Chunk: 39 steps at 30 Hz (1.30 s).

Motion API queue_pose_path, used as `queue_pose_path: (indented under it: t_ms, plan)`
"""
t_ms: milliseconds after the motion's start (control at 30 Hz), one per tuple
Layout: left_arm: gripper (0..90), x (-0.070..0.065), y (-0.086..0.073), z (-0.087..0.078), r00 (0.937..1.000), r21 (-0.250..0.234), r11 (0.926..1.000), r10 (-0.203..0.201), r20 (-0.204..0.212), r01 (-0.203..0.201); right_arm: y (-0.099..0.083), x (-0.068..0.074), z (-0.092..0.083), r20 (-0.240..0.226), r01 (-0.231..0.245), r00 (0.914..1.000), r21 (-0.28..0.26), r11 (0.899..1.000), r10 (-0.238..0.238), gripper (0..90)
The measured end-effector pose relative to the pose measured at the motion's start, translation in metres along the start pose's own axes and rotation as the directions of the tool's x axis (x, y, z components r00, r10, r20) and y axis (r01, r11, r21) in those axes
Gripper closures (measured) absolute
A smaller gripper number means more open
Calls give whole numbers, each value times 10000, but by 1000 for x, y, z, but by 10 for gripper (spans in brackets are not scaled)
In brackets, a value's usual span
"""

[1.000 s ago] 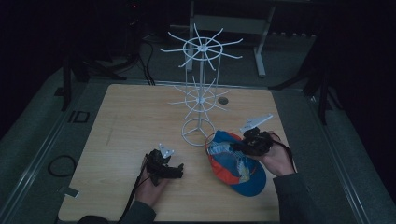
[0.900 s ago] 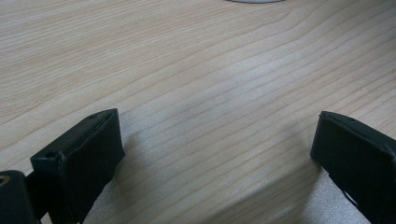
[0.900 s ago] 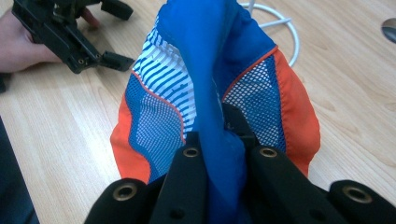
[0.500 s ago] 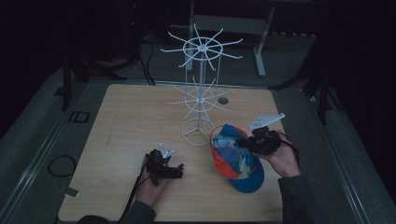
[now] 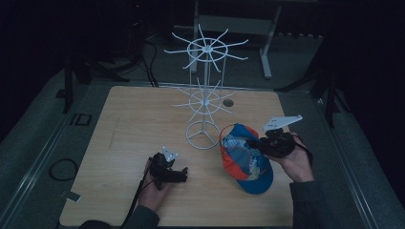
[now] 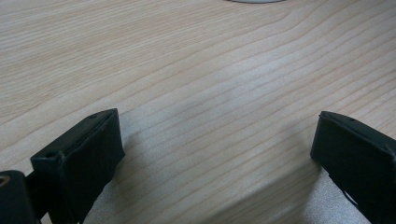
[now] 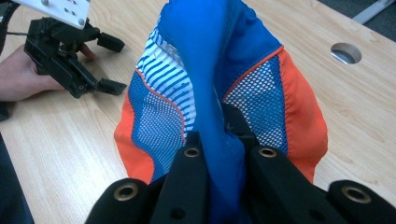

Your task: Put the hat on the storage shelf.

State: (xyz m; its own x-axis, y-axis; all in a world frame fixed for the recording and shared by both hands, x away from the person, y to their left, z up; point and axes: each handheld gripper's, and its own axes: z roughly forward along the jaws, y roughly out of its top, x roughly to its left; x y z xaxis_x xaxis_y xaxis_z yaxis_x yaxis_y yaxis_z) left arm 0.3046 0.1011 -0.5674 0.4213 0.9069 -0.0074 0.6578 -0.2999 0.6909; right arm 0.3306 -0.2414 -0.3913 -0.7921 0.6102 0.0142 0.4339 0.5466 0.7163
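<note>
A blue and orange mesh cap (image 5: 244, 160) hangs at the table's right side, its lower edge on or near the wood. My right gripper (image 5: 254, 143) is shut on the cap's blue fabric; in the right gripper view the jaws (image 7: 229, 154) pinch a fold of the cap (image 7: 205, 70). My left gripper (image 5: 183, 173) rests on the table near the front, held by a hand, jaws open with nothing between them. Bare wood lies between its jaws (image 6: 215, 135) in the left gripper view. The left gripper (image 7: 112, 65) also shows open in the right gripper view.
A white wire rack (image 5: 205, 95) with spoke arms on two tiers stands at the table's middle back, its ring base just left of the cap. A round hole (image 5: 228, 102) sits in the wooden table (image 5: 129, 124) behind it. Dark floor and cables surround the table.
My right gripper has risen a little and drifted right with the cap, which now hangs more upright. The left gripper has stayed put.
</note>
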Motion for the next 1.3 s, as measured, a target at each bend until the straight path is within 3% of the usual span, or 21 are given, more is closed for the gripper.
queue_pose_path:
  t_ms: [1300]
  plan:
    - [26,0,0,0,10000,-11,10000,-14,1,14,14,-3,-37,296,170,9994,-643,9978,-151,886]
